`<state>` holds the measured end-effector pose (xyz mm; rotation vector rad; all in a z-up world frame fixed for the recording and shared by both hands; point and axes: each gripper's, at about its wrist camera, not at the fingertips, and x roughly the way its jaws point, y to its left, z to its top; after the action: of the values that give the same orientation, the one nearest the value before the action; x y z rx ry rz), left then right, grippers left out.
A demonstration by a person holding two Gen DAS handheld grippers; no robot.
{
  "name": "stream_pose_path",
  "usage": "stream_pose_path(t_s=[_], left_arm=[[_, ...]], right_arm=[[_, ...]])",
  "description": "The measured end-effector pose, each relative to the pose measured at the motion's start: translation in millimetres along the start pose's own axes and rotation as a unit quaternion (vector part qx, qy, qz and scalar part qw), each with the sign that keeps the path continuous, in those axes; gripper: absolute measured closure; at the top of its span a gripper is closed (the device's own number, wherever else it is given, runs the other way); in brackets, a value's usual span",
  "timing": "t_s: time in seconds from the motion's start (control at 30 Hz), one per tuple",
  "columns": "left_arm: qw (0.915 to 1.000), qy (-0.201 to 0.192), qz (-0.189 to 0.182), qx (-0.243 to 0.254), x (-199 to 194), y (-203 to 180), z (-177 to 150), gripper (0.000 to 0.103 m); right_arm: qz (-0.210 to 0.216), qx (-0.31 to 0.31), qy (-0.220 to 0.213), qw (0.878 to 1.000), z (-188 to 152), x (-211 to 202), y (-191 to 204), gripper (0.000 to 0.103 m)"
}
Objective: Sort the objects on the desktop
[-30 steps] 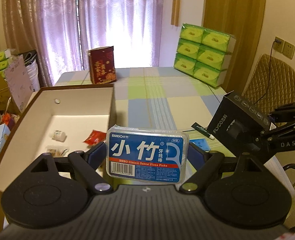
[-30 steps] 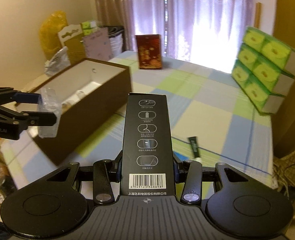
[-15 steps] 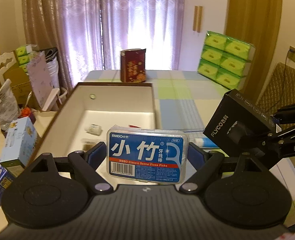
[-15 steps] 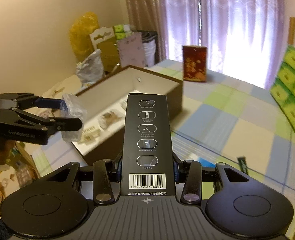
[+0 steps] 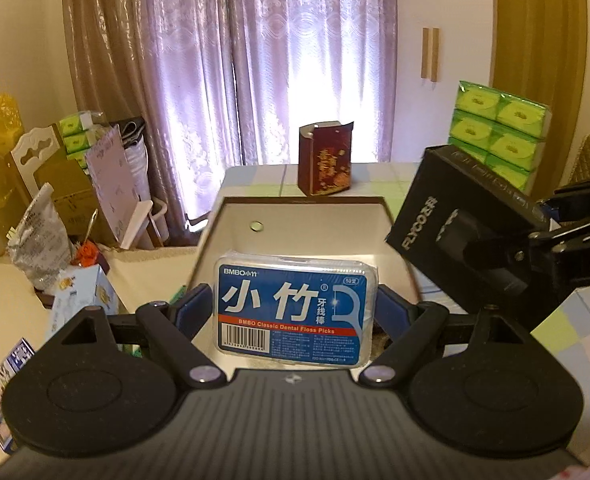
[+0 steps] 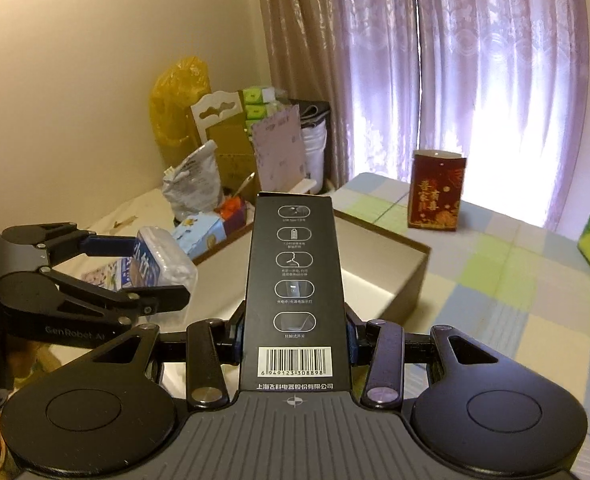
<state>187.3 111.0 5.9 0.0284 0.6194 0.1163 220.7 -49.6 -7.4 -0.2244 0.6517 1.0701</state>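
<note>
The left claw [image 5: 295,312] grips the floss box [image 5: 295,308] above the open carton [image 5: 303,216]. The right claw [image 6: 295,332] clamps a black box [image 6: 295,280] over the carton's near edge by the counter [image 6: 515,280].

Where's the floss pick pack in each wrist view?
Left wrist: floss pick pack at lower centre, label facing the camera, clamped in the left gripper.
Right wrist: same pack at mid-left, seen edge-on in that gripper.
Shared landmark: red gift box standing on the table by the curtains.
</note>
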Motion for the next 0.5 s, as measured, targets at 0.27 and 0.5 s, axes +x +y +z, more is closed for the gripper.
stream_pose_path(t_s=[0.27, 0.5], left_arm=[[0.9997, 0.018, -0.013, 0.009, 31, 30, 1, 0.019], [0.9981, 0.034, -0.038, 0.036, 64, 44, 1, 0.019]], right_arm=[[-0.029, 0.028, 0.027, 0.999, 9, 57, 13, 0.062], [-0.055, 0.039, 0.060, 0.996, 5, 98, 7, 0.062]])
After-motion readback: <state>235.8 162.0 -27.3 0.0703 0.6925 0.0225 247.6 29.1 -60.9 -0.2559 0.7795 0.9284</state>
